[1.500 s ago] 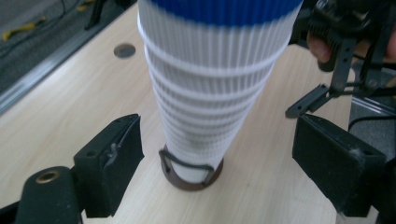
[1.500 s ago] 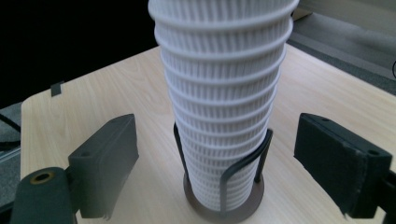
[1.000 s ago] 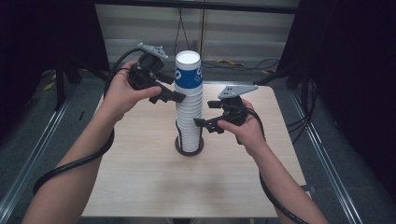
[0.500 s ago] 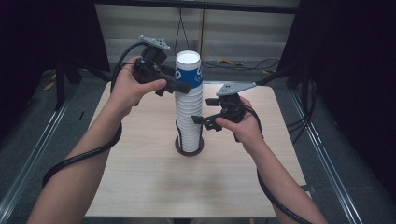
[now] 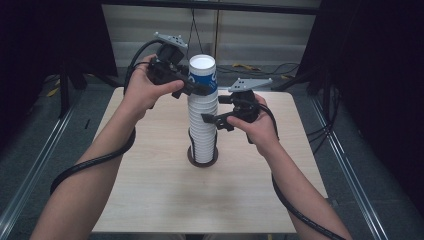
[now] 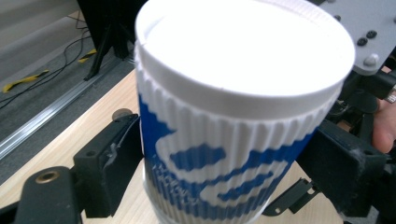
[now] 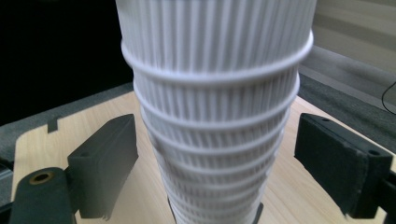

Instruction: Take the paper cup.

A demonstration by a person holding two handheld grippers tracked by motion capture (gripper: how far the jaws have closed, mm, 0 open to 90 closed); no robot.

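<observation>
A tall stack of white ribbed paper cups (image 5: 202,131) stands on a dark round base (image 5: 192,159) in the middle of the wooden table (image 5: 150,200). The top cup (image 5: 202,75) carries blue print and has a white rim. My left gripper (image 5: 202,90) comes in from the left, shut on that top cup (image 6: 224,154), with a jaw pressed against each side. My right gripper (image 5: 212,120) is at mid-height of the stack (image 7: 215,116). It is open, one jaw on each side of the cups with a small gap on both sides.
Metal rails run along the floor at both sides of the table. Black curtains and stand legs lie beyond the far edge. Cables trail from both grippers across the table's near half.
My left gripper has moved right and slightly up, and its jaws have come around the top cup. The right gripper has held its place beside the stack.
</observation>
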